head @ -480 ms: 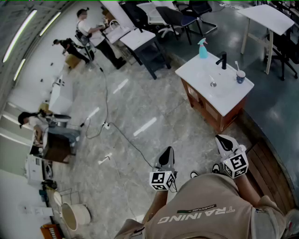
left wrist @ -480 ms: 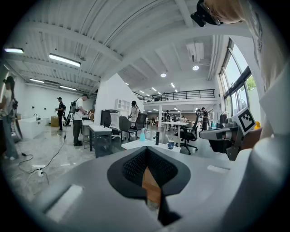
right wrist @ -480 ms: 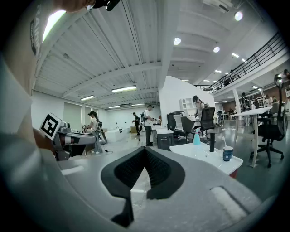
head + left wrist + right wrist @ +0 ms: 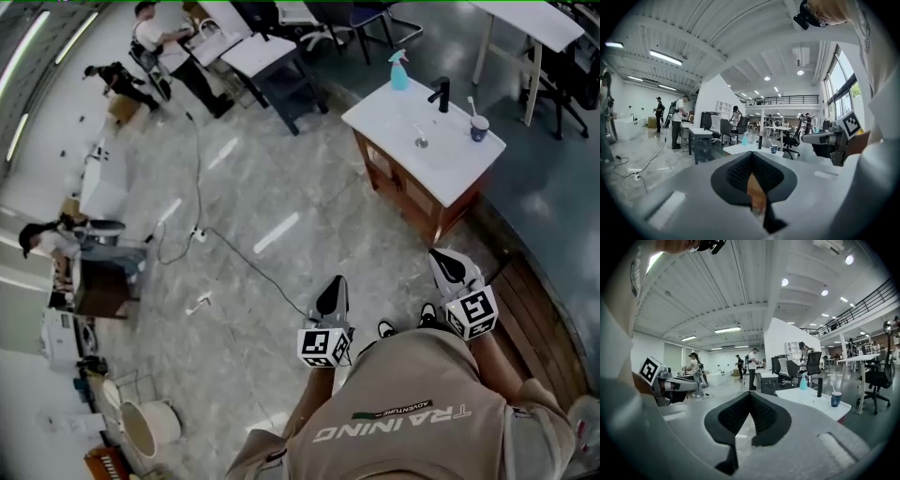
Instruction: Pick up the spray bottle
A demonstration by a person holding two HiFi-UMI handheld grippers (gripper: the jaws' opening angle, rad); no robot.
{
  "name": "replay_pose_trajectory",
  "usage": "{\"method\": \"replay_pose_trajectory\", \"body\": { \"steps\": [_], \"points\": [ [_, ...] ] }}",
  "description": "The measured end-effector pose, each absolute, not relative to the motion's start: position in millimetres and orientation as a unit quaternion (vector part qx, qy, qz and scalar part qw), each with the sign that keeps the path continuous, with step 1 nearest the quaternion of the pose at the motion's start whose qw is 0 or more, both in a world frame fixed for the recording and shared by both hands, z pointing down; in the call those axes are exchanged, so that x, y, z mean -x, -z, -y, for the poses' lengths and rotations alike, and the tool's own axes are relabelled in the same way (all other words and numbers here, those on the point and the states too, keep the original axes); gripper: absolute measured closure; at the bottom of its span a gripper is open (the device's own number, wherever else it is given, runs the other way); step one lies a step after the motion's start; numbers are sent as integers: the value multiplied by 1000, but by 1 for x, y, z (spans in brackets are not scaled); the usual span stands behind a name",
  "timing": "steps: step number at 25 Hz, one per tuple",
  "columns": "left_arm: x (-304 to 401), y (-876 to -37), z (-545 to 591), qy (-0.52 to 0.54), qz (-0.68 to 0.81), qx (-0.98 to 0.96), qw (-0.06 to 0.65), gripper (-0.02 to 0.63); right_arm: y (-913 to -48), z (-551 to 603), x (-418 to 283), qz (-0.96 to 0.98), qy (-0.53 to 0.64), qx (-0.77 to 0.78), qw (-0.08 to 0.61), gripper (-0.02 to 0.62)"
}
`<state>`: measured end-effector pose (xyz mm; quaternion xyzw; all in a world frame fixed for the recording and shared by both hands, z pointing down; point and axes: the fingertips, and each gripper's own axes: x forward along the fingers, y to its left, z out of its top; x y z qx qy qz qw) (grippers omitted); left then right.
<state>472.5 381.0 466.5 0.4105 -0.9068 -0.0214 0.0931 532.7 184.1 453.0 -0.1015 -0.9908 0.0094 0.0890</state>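
step: the approach. The spray bottle [image 4: 399, 71] stands untouched on the table [image 4: 441, 167], and you are on the floor [image 4: 281, 187] short of it.
next move: by my reading, you need to walk up to the table, spread the jaws of one hand-held gripper, and bring it in level around the bottle's body below the trigger head. The right one looks the handier choice.
left hand-held gripper [image 4: 335, 287]: clenched on nothing, with the jaws tip to tip in its own view. You hold it in front of your chest, well apart from the table and pointing roughly toward it.
spray bottle: pale blue-green and upright at the table's far left corner, the farthest thing on the table from you. It is well apart from both hand-held grippers, with nearly the whole table top between it and the right one.
faucet [image 4: 442, 94]: black, on the table's far edge, near the bottle on its right but not touching it. Watch it as you reach in.
right hand-held gripper [image 4: 442, 262]: clenched and empty. It is near the table's nearest corner and closer to it than the left one, but touches nothing.
cup [image 4: 480, 128]: at the table's right end, well apart from the bottle and out of your likely path.
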Motion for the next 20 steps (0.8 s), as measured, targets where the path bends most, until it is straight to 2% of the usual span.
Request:
{"method": "replay_pose_trajectory", "body": {
  "steps": [12,20],
  "points": [
    [-460,-508,-417,47,907,-401,122,588,-476,-212,-523,987,18,96,132,594],
    [-420,-522,-398,54,913,-377,149,588,-477,-187,-464,984,-40,111,132,594]
  ]
}}
